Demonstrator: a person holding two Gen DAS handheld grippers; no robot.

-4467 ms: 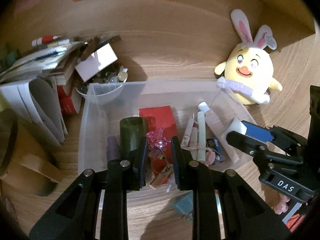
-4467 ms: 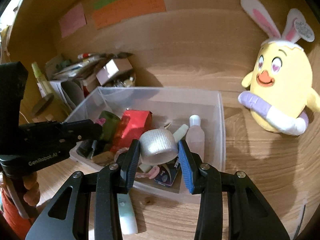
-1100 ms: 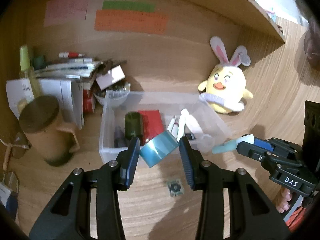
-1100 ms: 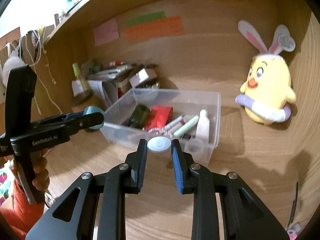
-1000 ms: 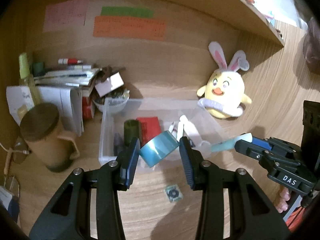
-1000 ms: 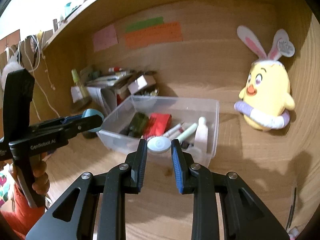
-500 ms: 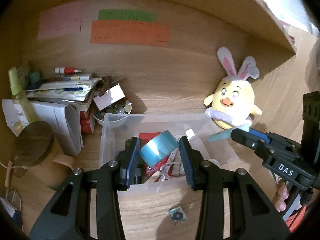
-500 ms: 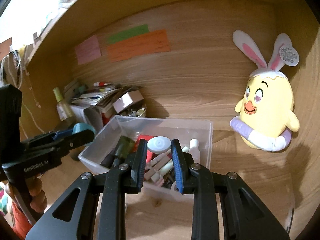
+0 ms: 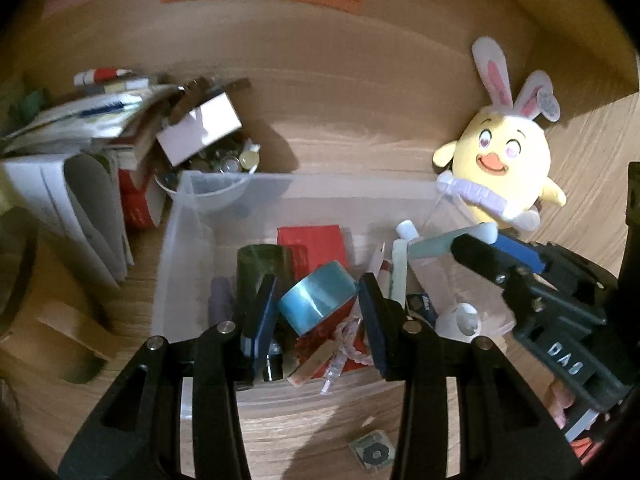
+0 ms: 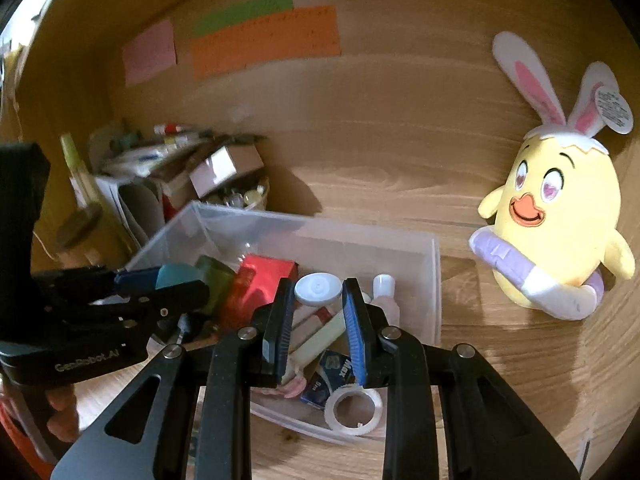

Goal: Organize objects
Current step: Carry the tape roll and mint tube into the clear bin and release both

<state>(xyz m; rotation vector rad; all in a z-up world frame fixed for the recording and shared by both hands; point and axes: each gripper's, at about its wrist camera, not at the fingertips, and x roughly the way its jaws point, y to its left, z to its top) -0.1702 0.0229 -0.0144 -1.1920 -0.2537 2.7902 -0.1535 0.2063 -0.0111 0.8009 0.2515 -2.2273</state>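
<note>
Both grippers angled down, over bin (image 9: 192, 216)

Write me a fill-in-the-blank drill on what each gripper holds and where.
1. The left gripper holds a roll of ____ tape.
2. The right gripper grips a tube by its white ____.
3. Both grippers are above the clear plastic ____.
4. The yellow plush chick wears ____ ears.

Missing words: blue; cap; bin; bunny

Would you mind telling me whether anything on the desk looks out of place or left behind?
One thing stands out: a small square packet with a dark round print lies alone on the wooden desk, just outside the near wall of the clear plastic bin, while the other small items are already inside it.
</note>
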